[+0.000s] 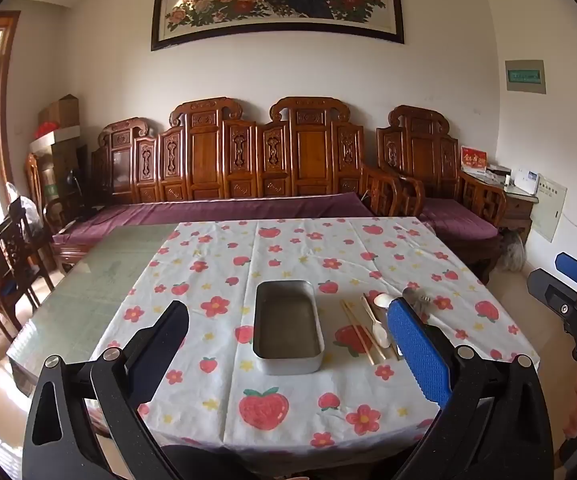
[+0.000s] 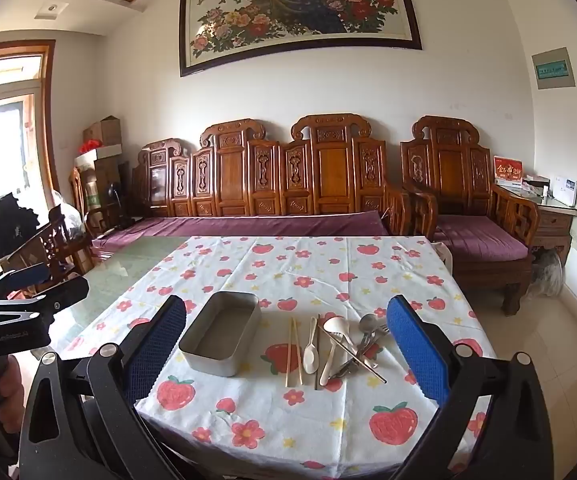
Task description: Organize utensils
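Nothing is organized yet, as far as I can judge. The counter (image 2: pixel 288 432) under its strawberry-print cloth (image 1: pixel 272 248) carries everything ahead of both my tools, and the metal tin (image 2: pixel 220 332) that I take to be the destination sits empty, its floor bare in both views. Every utensil lies loose on the cloth, so the whole sorting job is left.

My right hand-held gripper (image 2: pixel 286 350) hangs above the near edge of the counter, tilted a little downward, jaws spread fully and grasping nothing. The tin lies ahead and toward its left finger. The utensils lie ahead between its fingers: the pair of wooden chopsticks (image 2: pixel 293 350) just beside the tin, then the white plastic spoon (image 2: pixel 311 350), then a crossed heap of a ladle-shaped white spoon (image 2: pixel 332 326), a metal spoon (image 2: pixel 367 322), a fork (image 2: pixel 380 330) and thin dark sticks whose kind I cannot tell.

My left hand-held gripper (image 1: pixel 288 338) is posed the same way, slightly nose-down, released and empty. From it the tin lies straight ahead between the fingers, with the chopsticks close to its right finger, which hides part of the heap. Neither tool touches anything, and they sit side by side, each showing at the rim of the other's view
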The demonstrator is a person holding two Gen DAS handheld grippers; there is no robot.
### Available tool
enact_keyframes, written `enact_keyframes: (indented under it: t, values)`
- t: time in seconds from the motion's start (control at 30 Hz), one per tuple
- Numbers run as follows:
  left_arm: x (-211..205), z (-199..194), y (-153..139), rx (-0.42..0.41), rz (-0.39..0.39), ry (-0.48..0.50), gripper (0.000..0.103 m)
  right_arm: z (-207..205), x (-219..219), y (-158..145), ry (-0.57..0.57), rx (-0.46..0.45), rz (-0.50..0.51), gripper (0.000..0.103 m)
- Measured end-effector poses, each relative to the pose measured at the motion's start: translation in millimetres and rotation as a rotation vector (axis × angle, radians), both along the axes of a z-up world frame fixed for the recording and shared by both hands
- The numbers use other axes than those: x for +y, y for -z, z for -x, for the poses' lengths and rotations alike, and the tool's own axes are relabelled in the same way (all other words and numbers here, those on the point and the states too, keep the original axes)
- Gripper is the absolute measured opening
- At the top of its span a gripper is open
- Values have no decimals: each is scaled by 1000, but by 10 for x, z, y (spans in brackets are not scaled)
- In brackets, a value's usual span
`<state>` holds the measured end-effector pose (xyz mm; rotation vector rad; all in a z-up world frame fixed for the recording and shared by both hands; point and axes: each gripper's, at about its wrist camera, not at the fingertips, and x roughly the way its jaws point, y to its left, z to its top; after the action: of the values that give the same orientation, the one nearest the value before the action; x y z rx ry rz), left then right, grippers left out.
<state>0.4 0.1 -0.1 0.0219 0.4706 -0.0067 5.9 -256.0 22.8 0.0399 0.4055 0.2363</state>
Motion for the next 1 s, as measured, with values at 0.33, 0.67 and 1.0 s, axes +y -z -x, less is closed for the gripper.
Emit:
enact_keyframes:
  t: [0.33,0.67,1.0]
  values:
    - [16,-4,0,-4,6,-2,97,14,0,-9,1,0,-1,101]
    - [-18,-13,-69,-10,4,-3,97,21,63,-48,1,-6,3,101]
    - [-7,-28,-226,-16,9,-2,97,44,61,-68,0,-8,0,101]
